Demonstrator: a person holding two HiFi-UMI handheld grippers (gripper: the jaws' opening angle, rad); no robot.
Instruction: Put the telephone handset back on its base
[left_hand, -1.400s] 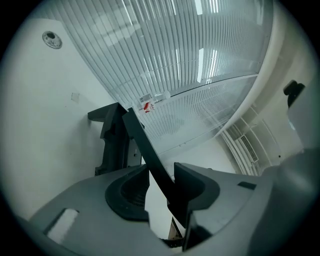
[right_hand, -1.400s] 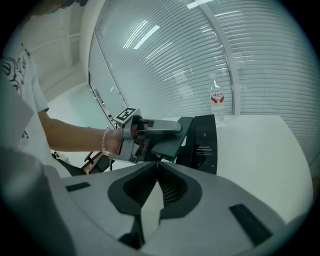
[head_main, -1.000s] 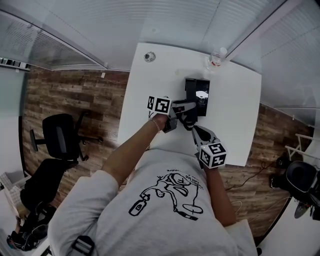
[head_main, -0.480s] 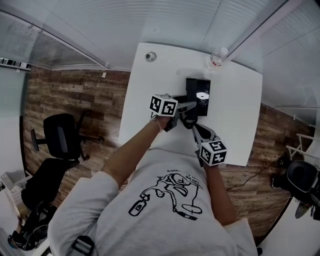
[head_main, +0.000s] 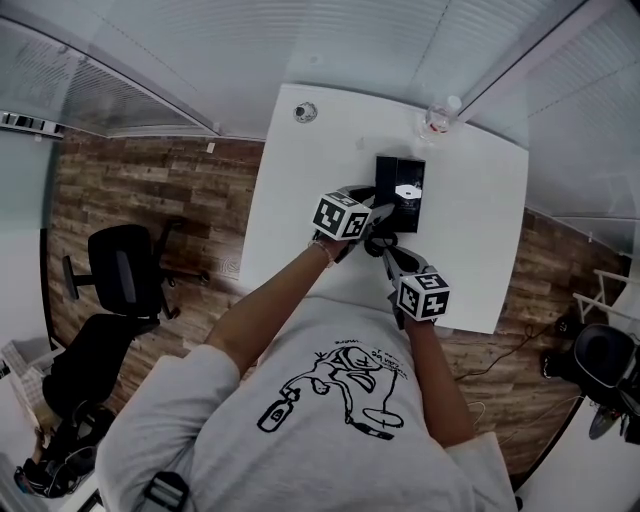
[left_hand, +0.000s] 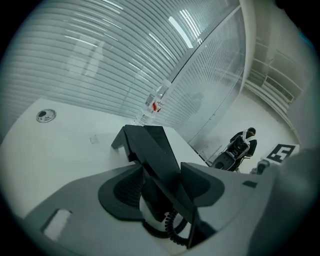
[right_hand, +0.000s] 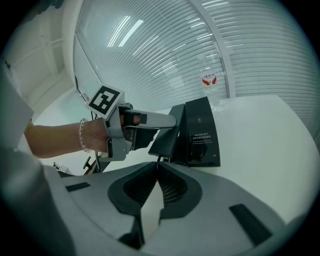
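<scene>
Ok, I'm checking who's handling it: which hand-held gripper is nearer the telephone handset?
Left. The left hand-held gripper has the handset between its opening jaws, at the telephone base. The right hand-held gripper, shut, sits back from it, nearer the person.

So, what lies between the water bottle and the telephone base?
Nothing: only bare white table separates the water bottle and the telephone base, clearest in the head view.
</scene>
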